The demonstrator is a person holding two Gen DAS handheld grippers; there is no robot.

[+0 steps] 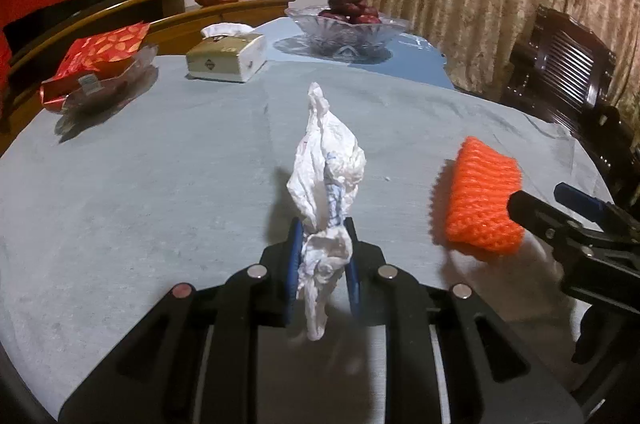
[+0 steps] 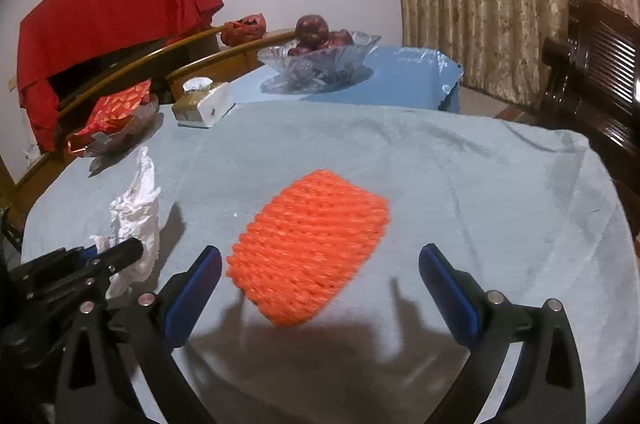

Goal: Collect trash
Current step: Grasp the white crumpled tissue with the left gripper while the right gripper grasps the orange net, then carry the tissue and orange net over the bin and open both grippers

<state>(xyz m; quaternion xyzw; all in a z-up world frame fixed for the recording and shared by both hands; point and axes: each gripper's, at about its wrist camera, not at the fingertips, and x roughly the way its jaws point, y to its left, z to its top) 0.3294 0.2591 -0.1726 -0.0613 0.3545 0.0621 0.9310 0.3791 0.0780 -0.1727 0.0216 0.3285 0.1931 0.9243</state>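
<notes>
My left gripper (image 1: 325, 248) is shut on a crumpled white tissue (image 1: 326, 175), which stands up between its blue pads above the grey tablecloth (image 1: 160, 183). It also shows at the left of the right wrist view (image 2: 136, 212). An orange foam fruit net (image 2: 308, 256) lies on the cloth. My right gripper (image 2: 320, 276) is open, its blue pads (image 2: 198, 288) on either side of the net's near end, not touching it. The net also shows in the left wrist view (image 1: 476, 199), with the right gripper's fingers (image 1: 536, 207) beside it.
At the far side stand a tissue box (image 1: 228, 57), a red snack wrapper on a clear dish (image 1: 96, 63) and a glass fruit bowl (image 1: 346, 31). A dark wooden chair (image 1: 568, 71) is at the right. Curtains hang behind.
</notes>
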